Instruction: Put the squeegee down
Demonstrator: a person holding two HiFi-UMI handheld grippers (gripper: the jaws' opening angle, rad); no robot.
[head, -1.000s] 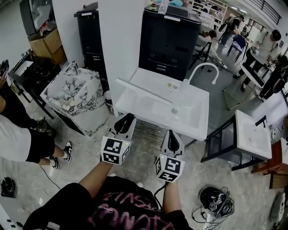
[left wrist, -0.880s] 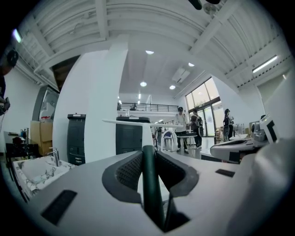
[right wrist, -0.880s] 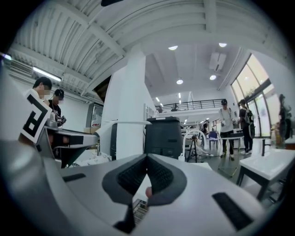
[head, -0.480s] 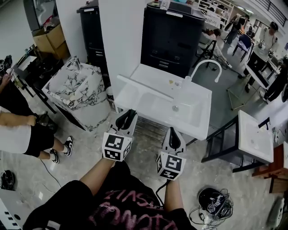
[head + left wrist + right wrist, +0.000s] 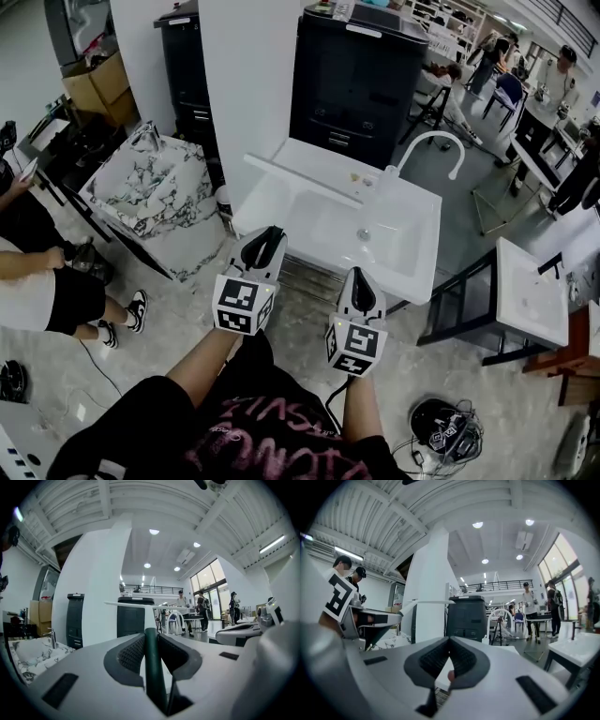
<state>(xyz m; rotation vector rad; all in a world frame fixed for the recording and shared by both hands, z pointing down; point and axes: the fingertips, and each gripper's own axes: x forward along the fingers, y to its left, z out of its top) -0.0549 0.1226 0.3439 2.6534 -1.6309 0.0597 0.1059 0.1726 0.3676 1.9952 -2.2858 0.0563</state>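
Squeegee (image 5: 152, 667): green handle clenched in your left claw (image 5: 267, 236), white blade over the white sink (image 5: 427, 239). Right claw (image 5: 360, 284) closed, empty. Marble basin (image 5: 141, 187) left, black cabinet (image 5: 361, 84) behind.

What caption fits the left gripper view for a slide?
Left hand-held gripper clamping a white-bladed squeegee by its dark green handle, white pillar behind.
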